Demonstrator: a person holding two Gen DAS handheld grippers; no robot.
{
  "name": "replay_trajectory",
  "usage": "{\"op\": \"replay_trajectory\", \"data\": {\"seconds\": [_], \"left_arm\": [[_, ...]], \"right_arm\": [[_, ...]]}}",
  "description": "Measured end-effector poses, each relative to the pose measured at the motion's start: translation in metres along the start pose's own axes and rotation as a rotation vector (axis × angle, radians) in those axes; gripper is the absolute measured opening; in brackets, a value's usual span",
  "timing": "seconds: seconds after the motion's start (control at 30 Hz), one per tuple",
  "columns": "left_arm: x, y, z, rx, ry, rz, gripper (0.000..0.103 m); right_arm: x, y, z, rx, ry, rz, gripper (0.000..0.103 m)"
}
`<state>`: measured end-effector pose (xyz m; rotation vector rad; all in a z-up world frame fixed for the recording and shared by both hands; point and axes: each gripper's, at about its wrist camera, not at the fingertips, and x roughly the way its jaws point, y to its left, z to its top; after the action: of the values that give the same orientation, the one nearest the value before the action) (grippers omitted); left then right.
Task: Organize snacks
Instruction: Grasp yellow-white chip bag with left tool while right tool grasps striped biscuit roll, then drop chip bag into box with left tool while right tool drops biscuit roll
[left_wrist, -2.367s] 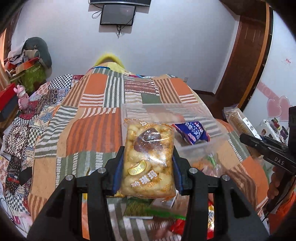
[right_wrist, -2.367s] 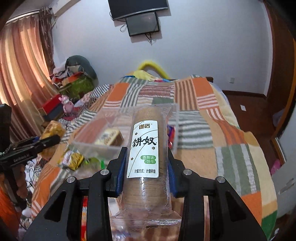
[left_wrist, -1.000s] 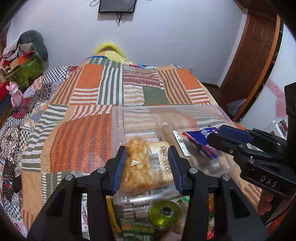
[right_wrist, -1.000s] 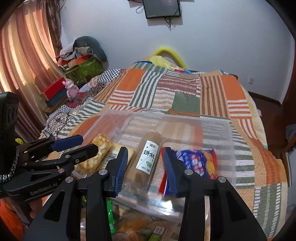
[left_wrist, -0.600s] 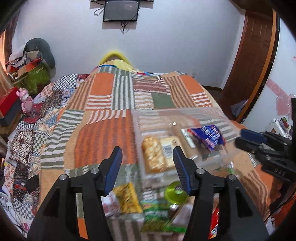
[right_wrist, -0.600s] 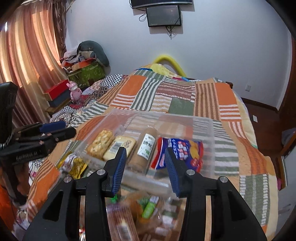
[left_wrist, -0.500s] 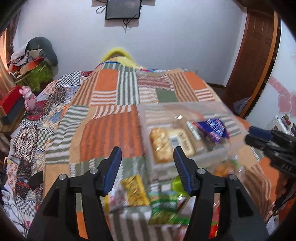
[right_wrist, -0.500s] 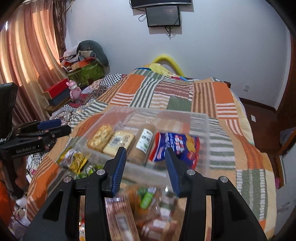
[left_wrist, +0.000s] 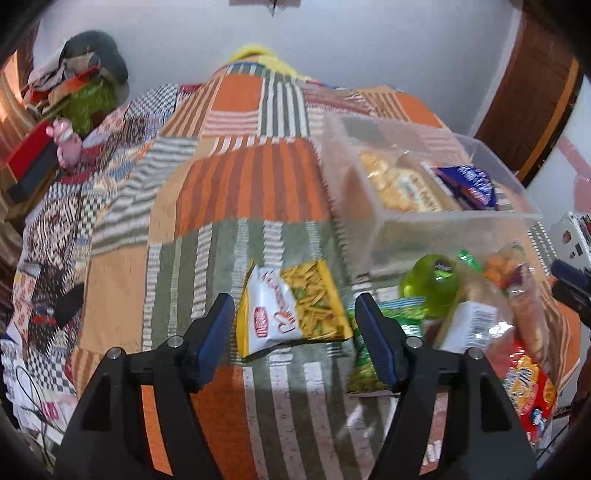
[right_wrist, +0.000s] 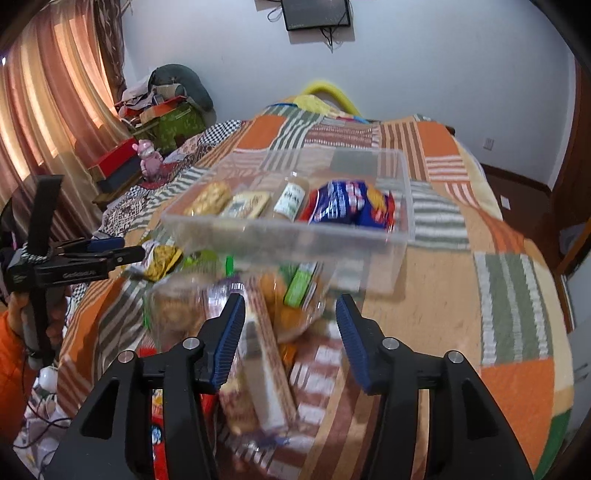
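Snacks in clear bin (right_wrist: 400, 206) number four, both claws empty

Black tongs (left_wrist: 295, 332) with blue ribbed pads (right_wrist: 231, 338) and silver screws — an orange quilted sleeve (right_wrist: 11, 354) behind.

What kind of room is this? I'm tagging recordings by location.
Most likely a bedroom in a home: a bed under a patchwork quilt serves as the work surface, long curtains cover a window, and a screen is mounted on the wall.
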<state>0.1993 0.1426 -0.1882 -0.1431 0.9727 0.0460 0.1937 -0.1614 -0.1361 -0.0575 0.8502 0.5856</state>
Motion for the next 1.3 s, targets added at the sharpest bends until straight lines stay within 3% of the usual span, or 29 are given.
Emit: {"op": "replay_trajectory", "data": {"seconds": [0.2,0.43,0.6,0.67,0.87,1.3], "left_arm": [[0.02,0.016,-0.006,-0.048,0.004,0.014,0.067],[0.028,0.015,-0.015,-0.025,-0.001,-0.033,0.035],[0.023,0.007,-0.016,-0.006,-0.029,-0.013,0.029],[0.018,0.006,-0.017,-0.011,-0.032,-0.026,0.026],[0.0,-0.004,-0.017,0.021,-0.054,-0.013,0.022],[-0.055,-0.035,-0.002,0.079,-0.178,-0.011,0.021]], "right_arm": [[0.005,0.004,-0.011,0.017,0.02,0.012,0.056],[0.017,0.015,-0.017,0.008,0.055,0.037,0.059],[0.027,0.021,-0.022,-0.014,0.085,0.026,0.059],[0.029,0.019,-0.024,-0.013,0.093,0.043,0.048],[0.019,0.021,-0.025,-0.029,0.06,0.025,0.042],[-0.014,0.006,-0.009,0.008,-0.053,0.006,0.042]]}}
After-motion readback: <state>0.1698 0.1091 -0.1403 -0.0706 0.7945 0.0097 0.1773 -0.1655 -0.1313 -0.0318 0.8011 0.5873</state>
